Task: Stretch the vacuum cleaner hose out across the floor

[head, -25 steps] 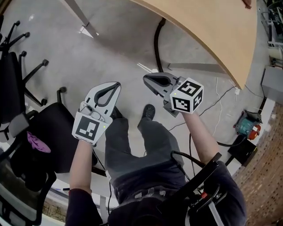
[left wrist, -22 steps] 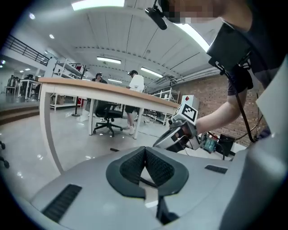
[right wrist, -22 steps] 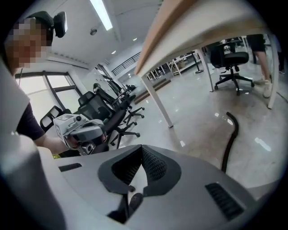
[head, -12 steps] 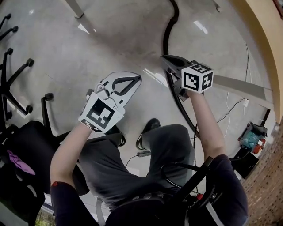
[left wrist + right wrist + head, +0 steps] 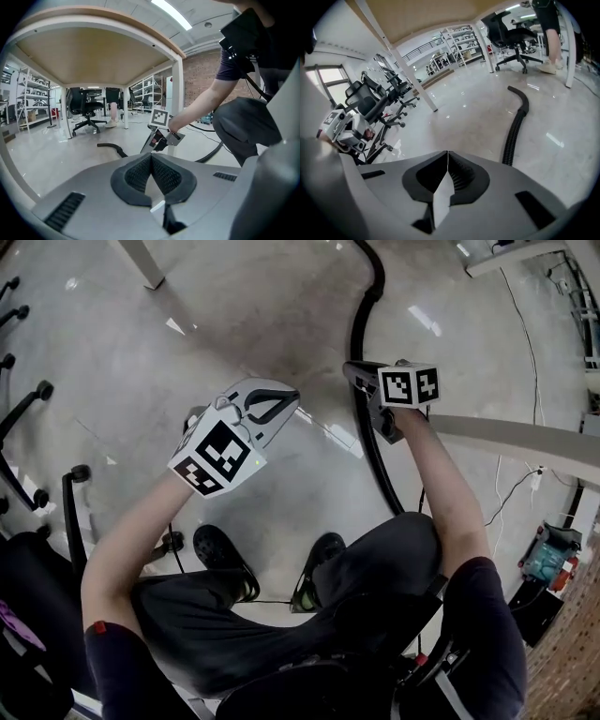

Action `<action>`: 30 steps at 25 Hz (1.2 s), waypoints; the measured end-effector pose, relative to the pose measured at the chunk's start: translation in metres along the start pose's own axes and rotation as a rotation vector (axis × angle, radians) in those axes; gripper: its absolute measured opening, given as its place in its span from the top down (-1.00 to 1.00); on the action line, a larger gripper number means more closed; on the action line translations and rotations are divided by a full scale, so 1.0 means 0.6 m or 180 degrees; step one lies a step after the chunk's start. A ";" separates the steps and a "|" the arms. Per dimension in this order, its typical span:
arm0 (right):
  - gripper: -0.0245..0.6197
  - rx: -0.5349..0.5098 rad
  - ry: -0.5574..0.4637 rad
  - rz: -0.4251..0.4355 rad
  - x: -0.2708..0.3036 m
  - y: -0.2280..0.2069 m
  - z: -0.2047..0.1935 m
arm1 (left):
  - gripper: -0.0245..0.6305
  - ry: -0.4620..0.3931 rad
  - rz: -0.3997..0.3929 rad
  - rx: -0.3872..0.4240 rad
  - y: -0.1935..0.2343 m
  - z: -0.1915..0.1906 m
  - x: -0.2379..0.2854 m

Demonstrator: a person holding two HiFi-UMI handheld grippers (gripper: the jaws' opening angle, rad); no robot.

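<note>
Black hose (image 5: 362,320) on floor (image 5: 234,324), beyond right fingers (image 5: 359,374)

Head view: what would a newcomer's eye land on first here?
The black ribbed hose snakes across the glossy floor from the top of the view down past the person's knee. Both grippers hang over the floor, shut and empty: the right gripper almost over the hose, the left gripper to its left.

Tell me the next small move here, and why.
Probably open the right gripper and lower it onto the hose. Its jaws are shut with nothing between them, and the hose lies ungrasped on the floor just ahead of its tip. The left gripper is shut and empty too, and looks farther from the hose.
</note>
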State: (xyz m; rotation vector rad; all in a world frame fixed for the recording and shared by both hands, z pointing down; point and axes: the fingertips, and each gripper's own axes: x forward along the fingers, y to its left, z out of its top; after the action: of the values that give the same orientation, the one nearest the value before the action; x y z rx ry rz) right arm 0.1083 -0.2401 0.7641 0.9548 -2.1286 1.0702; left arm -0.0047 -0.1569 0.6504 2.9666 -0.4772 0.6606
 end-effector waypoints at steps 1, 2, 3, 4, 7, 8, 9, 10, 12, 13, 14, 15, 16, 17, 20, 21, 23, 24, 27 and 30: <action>0.90 0.0018 0.0014 -0.0061 0.010 -0.022 -0.007 | 0.90 0.0054 -0.0019 0.0019 -0.003 -0.012 0.004; 0.90 0.0014 0.0028 -0.0149 0.017 -0.044 -0.015 | 0.90 0.0103 -0.0027 0.0033 -0.006 -0.023 0.008; 0.90 -0.0009 0.0061 -0.0256 0.023 -0.066 -0.024 | 0.90 0.0139 -0.0023 0.0036 -0.007 -0.031 0.010; 0.90 -0.0046 0.0123 -0.0377 0.027 -0.088 -0.035 | 0.90 0.0159 -0.0011 0.0026 -0.008 -0.037 0.012; 0.48 -0.0129 0.0384 -0.0727 0.039 -0.153 -0.071 | 0.90 0.0208 0.0000 -0.0082 -0.013 -0.054 0.017; 0.39 -0.0131 0.0438 -0.0804 0.044 -0.169 -0.081 | 0.90 0.0229 -0.0015 -0.0113 -0.017 -0.061 0.019; 0.35 -0.0143 0.0473 -0.0879 0.049 -0.185 -0.088 | 0.90 0.0251 -0.0034 -0.0133 -0.021 -0.069 0.020; 0.34 -0.0178 0.0511 -0.0966 0.054 -0.203 -0.095 | 0.90 0.0271 -0.0049 -0.0155 -0.024 -0.076 0.022; 0.34 -0.0241 0.0584 -0.1121 0.065 -0.238 -0.105 | 0.90 0.0267 -0.0065 -0.0237 -0.027 -0.085 0.024; 0.34 -0.0221 0.0604 -0.1165 0.070 -0.253 -0.111 | 0.90 0.0251 -0.0072 -0.0289 -0.029 -0.087 0.026; 0.34 -0.0164 0.0620 -0.1185 0.075 -0.265 -0.119 | 0.90 0.0253 -0.0078 -0.0323 -0.032 -0.091 0.027; 0.34 -0.0092 0.0640 -0.1188 0.081 -0.274 -0.129 | 0.90 0.0289 -0.0079 -0.0329 -0.036 -0.099 0.029; 0.34 -0.0027 0.0669 -0.1184 0.089 -0.280 -0.140 | 0.90 0.0358 -0.0069 -0.0326 -0.037 -0.112 0.029; 0.34 0.0011 0.0712 -0.1180 0.097 -0.284 -0.150 | 0.90 0.0440 -0.0052 -0.0343 -0.037 -0.126 0.030; 0.34 -0.0008 0.0906 -0.1219 0.114 -0.296 -0.179 | 0.90 0.0582 -0.0010 -0.0508 -0.027 -0.162 0.037; 0.34 -0.0005 0.0946 -0.1234 0.119 -0.299 -0.188 | 0.90 0.0621 0.0004 -0.0566 -0.023 -0.176 0.040; 0.34 -0.0004 0.0960 -0.1243 0.131 -0.300 -0.198 | 0.90 0.0728 0.0041 -0.0662 -0.014 -0.206 0.041; 0.34 -0.0048 0.0970 -0.1248 0.136 -0.299 -0.201 | 0.90 0.0776 0.0058 -0.0716 -0.011 -0.220 0.038; 0.34 -0.0278 0.1035 -0.1265 0.141 -0.297 -0.204 | 0.90 0.0809 0.0067 -0.0878 -0.012 -0.238 0.027; 0.34 -0.0435 0.1043 -0.1277 0.144 -0.296 -0.197 | 0.90 0.0782 0.0102 -0.1016 -0.004 -0.247 0.021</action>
State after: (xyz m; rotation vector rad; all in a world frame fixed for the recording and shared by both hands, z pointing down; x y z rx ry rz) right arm 0.2184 -0.2462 0.9664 1.0077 -1.6342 0.8045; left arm -0.0528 -0.1389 0.7899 2.5445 -0.5515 0.8491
